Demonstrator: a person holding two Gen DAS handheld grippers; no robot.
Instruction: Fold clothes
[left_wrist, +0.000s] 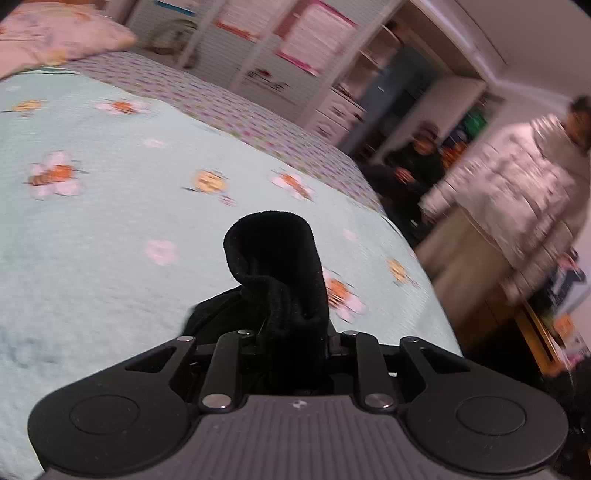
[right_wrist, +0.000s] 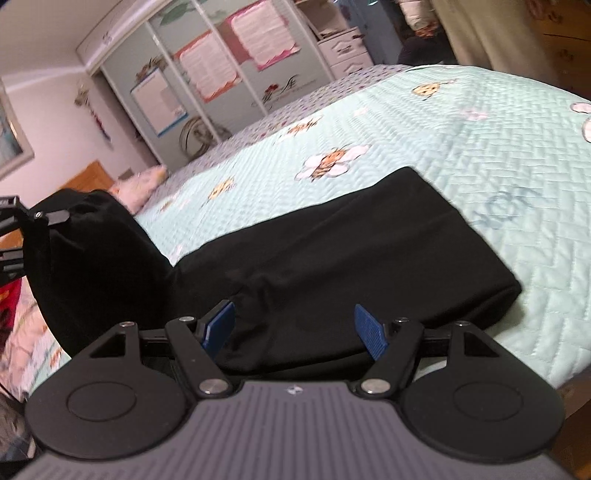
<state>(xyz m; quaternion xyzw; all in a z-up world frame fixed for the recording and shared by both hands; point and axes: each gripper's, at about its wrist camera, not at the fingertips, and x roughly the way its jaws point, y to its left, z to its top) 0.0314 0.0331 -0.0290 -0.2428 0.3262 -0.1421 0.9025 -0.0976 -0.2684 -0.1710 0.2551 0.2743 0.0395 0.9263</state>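
Left wrist view: my left gripper (left_wrist: 291, 332), tilted downward, clenches the black garment (left_wrist: 280, 273) above the quilt (left_wrist: 110, 229). My right gripper (right_wrist: 293, 328) hangs released over the same cloth; two people (left_wrist: 517, 206) stand beyond the quilt.

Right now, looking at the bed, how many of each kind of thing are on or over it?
Black garment: 1
Mint bedspread: 1
Pillow: 1
Grippers: 2, the left gripper and the right gripper
Total: 5
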